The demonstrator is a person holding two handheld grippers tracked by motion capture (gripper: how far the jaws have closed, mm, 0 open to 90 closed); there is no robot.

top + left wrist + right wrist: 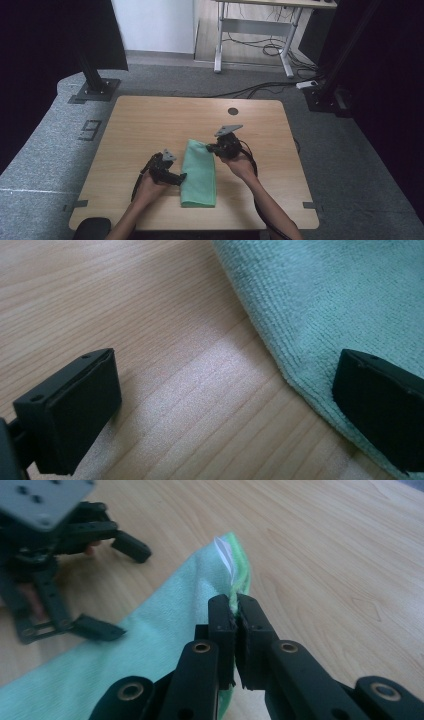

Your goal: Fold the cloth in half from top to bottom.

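- Two risks stand out, and the first sits with the right gripper (pixel 235 611): its jaws are pinched tight on just the thin hem at a far corner of the folded mint-green microfibre towel (pixel 200 172), close to a small white label (pixel 224 554). So narrow a bite could slip off the cloth if the corner is pulled up or across sharply.
- The second risk is that the whole towel drags along the pale wooden table (pixel 150 120) instead of unfolding or folding over, because nothing presses it down at the near side.
- The left gripper (pixel 225 405) has its jaws spread wide and holds nothing; one pad hangs over the towel's left edge, the other over bare wood. Whether that pad actually touches the cloth I cannot quite tell from its own view.
- The towel lies lengthwise in the middle of the table's near half, between the two hands, with the pinched corner a little raised.
- The right hand (pixel 241 165) comes in from the right, its gripper angled leftward toward the towel's far right corner.
- The left hand (pixel 150 187) rests low by the towel's left edge, its gripper pointing right.
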